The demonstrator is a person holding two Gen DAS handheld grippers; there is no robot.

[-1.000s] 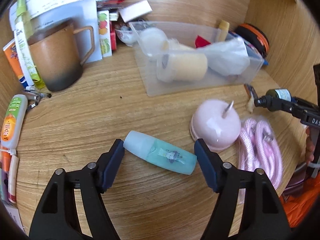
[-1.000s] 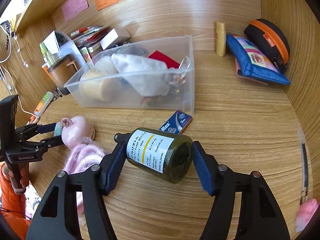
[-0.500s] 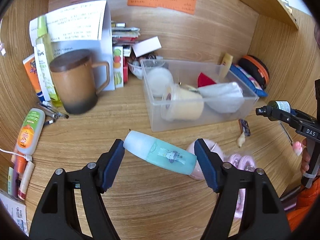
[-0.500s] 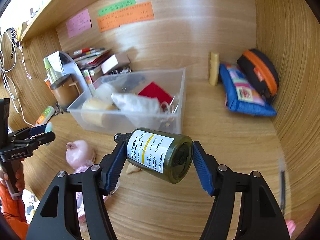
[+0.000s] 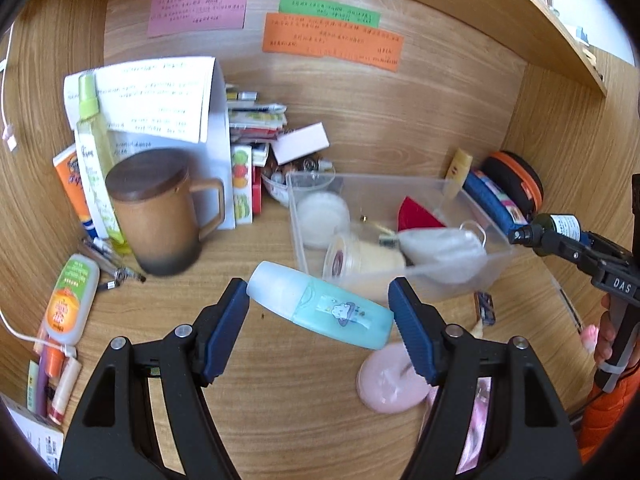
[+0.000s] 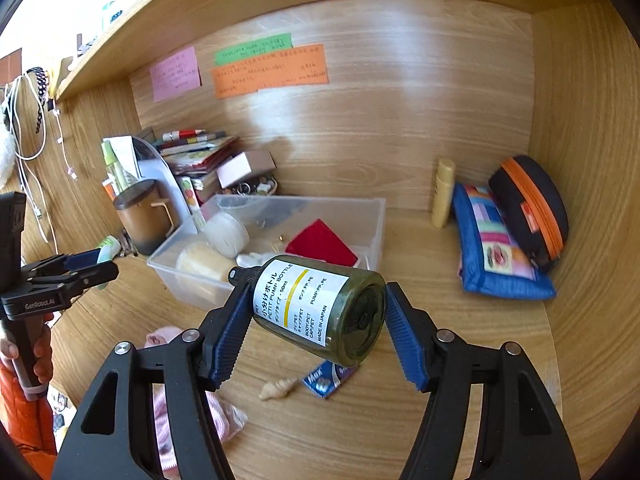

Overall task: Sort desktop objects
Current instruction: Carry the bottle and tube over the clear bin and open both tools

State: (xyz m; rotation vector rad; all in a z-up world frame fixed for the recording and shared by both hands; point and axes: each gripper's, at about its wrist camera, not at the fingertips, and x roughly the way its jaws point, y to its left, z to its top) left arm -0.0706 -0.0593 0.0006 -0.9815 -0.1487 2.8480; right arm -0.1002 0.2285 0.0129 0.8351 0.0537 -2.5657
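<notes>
My left gripper (image 5: 320, 304) is shut endwise on a pale turquoise bottle (image 5: 320, 306) with a frosted cap, held clear above the desk. My right gripper (image 6: 316, 316) is shut on a dark green pump bottle (image 6: 320, 308) with a white label, lying crosswise between the blue pads. Both hang in front of a clear plastic bin (image 5: 298, 216) (image 6: 378, 216) that holds a cream roll, a white round pad, a red cloth and a white bag. Each gripper shows in the other view: the right gripper (image 5: 560, 240) at the right edge, the left gripper (image 6: 86, 266) at the left.
A brown lidded mug (image 5: 160, 216), spray bottle and papers crowd the back left. A pink round object (image 5: 392, 384) and pink cord lie below the left gripper. A blue pouch (image 6: 496, 248), black-orange case (image 6: 532, 208), small blue packet (image 6: 330, 378) and shell (image 6: 276, 388) are on the right.
Both grippers have risen with their bottles still held; the desk, pink object and bin have dropped lower in both views and the wall notes have come into sight.
</notes>
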